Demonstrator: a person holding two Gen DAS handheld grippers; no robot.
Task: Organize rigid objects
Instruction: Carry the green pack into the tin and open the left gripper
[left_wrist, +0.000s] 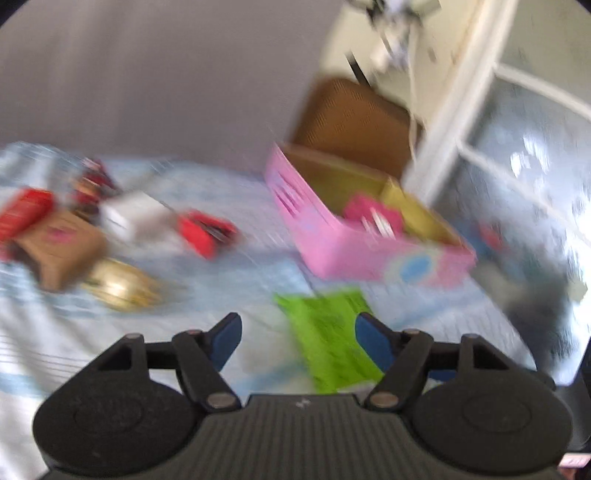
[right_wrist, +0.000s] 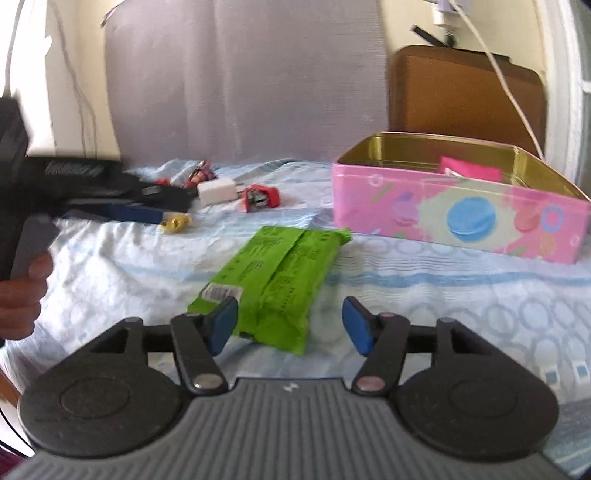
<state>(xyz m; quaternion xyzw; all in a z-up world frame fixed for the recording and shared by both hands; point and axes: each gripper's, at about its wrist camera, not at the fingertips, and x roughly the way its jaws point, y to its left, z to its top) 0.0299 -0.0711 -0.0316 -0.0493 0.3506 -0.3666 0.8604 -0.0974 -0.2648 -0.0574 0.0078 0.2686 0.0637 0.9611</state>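
Blue-white bedsheet (right_wrist: 406, 280): green packet (right_wrist: 273, 273) lies near, pink tin (right_wrist: 458, 210) far right. Right gripper (right_wrist: 290, 325) & left gripper (left_wrist: 297, 339) both open, holding nothing.

My two-finger right gripper (right_wrist: 291, 328) is black with blue pads. The crinkled plastic packet (right_wrist: 275, 275) is bright green with darker print. The rectangular tin box (right_wrist: 458, 221) is pink outside, dotted with pastel circles and a blue macaron, gold inside. The bedsheet (right_wrist: 443, 295) is pale blue with ring patterns.
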